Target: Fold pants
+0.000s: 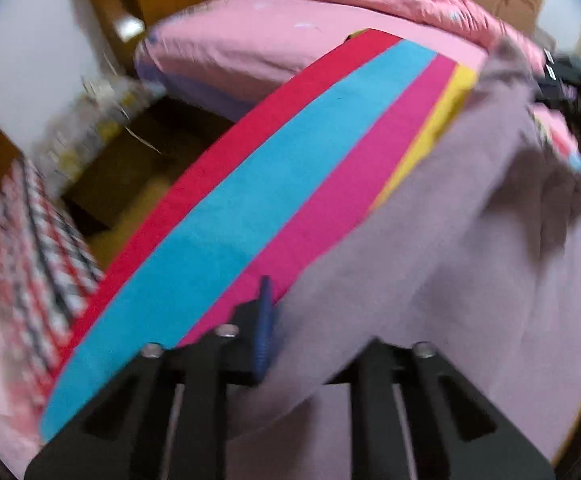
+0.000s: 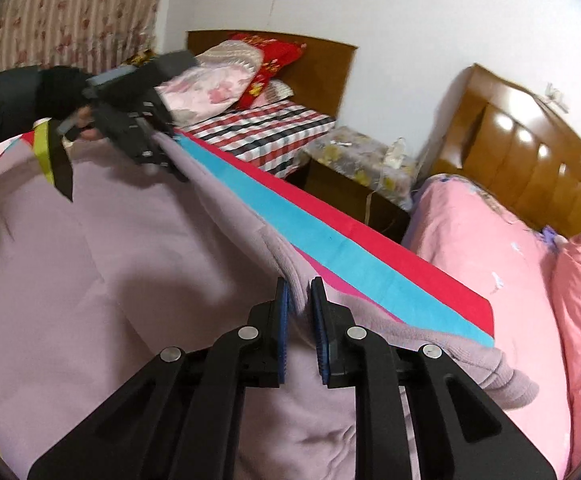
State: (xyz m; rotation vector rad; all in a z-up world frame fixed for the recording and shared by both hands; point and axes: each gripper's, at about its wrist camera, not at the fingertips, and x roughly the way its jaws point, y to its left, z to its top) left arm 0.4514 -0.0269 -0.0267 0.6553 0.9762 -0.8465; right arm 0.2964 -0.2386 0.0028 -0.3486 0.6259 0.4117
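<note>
Lilac fleece pants (image 2: 130, 260) lie spread over a striped mat (image 2: 330, 248) of red, cyan, magenta and yellow bands. My right gripper (image 2: 300, 294) is shut on a raised fold along the pants' far edge, and the cloth is pinched between its blue pads. Further up that same edge, my left gripper (image 2: 168, 166) grips the cloth, held by a person's black-gloved hand (image 2: 58, 88). In the blurred left wrist view the pants (image 1: 430, 240) drape over my left gripper (image 1: 286, 312). One blue-padded finger (image 1: 264, 320) shows, and the other is hidden under the cloth.
The mat (image 1: 210, 220) bridges toward a pink bed (image 2: 490, 264) with a wooden headboard (image 2: 530, 152). A nightstand (image 2: 354, 156) under floral cloth stands in the gap. A second bed (image 2: 266, 132) with a checked sheet and pillows lies beyond. A black-and-yellow strap (image 2: 56, 160) dangles from the hand.
</note>
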